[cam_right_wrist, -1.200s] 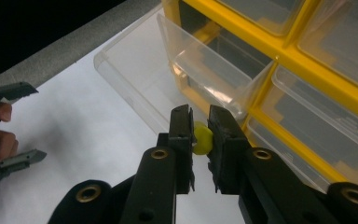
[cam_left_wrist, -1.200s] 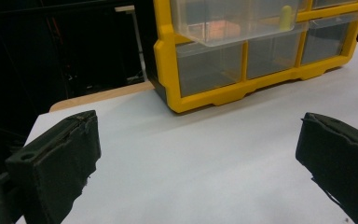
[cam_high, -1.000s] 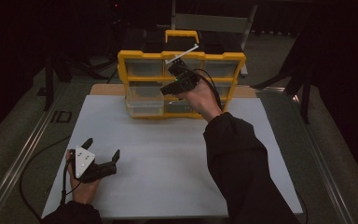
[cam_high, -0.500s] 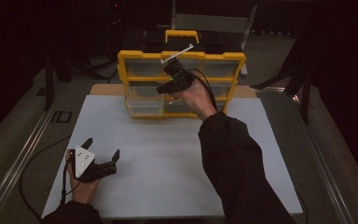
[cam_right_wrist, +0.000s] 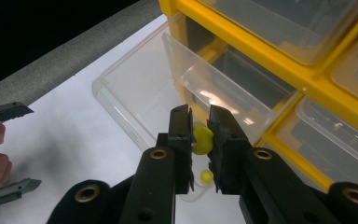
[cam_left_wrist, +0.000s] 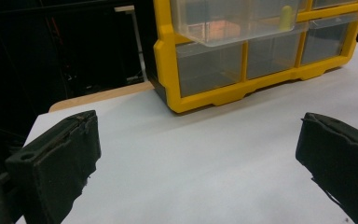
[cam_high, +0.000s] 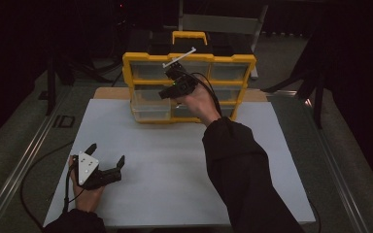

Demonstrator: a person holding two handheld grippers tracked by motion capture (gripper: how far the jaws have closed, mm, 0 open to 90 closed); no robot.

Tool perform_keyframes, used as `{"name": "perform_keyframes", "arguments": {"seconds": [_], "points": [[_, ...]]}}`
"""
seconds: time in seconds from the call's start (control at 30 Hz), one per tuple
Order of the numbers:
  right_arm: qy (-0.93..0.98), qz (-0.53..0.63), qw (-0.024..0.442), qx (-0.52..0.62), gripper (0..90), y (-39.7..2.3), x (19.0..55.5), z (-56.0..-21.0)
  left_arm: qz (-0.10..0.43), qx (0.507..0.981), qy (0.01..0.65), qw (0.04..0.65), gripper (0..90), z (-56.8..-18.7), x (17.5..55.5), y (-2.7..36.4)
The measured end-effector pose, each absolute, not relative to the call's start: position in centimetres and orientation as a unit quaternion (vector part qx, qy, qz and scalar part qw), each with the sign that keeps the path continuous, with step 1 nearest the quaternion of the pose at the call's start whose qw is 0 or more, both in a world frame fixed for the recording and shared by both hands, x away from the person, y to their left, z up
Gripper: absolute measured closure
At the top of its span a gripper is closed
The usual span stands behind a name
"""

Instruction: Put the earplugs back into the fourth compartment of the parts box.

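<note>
The right gripper (cam_right_wrist: 199, 140) grasps a small yellow piece (cam_right_wrist: 202, 138) between its jaws. The piece is round, smooth and pale yellow; its full shape is hidden by the jaws. It is held above the pulled-out clear drawer (cam_right_wrist: 140, 93) of the yellow organizer (cam_high: 189, 87), which stands at the far side of the white table (cam_high: 175, 165). A second small yellow piece (cam_right_wrist: 206, 175) shows just below, between the jaws. The left gripper (cam_high: 108, 167) rests on the table with jaws wide apart, holding nothing. I can read no writing or label.
</note>
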State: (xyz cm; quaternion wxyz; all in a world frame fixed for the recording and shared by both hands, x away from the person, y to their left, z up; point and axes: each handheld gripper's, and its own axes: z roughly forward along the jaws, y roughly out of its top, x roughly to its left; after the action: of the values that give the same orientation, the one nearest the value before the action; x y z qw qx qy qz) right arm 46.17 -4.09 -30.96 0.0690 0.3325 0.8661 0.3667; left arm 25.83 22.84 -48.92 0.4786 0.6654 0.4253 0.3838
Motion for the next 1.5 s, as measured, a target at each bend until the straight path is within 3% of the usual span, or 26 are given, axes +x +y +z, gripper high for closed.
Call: {"name": "perform_keyframes", "arguments": {"seconds": [0.57,0.8,1.2,1.37,1.5], "points": [[0.874,0.356,0.069,0.323,77.9,-2.7,46.0,-31.9,0.383,0.665,0.426,0.479,0.8,-48.9,25.8,22.9],[0.874,0.36,0.066,0.32,72.1,-2.4,45.9,-32.1,0.384,0.665,0.426,0.479,0.7,-48.9,25.8,22.9],[0.873,0.369,0.072,0.311,22.0,-2.6,45.7,-31.8,0.384,0.666,0.425,0.479,0.7,-48.9,25.8,22.9],[0.871,0.366,0.09,0.317,8.8,-2.9,45.5,-31.5,0.384,0.666,0.425,0.479,0.8,-48.9,25.8,22.8],[0.873,0.365,0.095,0.311,8.0,-3.2,45.2,-31.3,0.384,0.666,0.425,0.479,0.8,-48.9,25.8,22.8]]}}
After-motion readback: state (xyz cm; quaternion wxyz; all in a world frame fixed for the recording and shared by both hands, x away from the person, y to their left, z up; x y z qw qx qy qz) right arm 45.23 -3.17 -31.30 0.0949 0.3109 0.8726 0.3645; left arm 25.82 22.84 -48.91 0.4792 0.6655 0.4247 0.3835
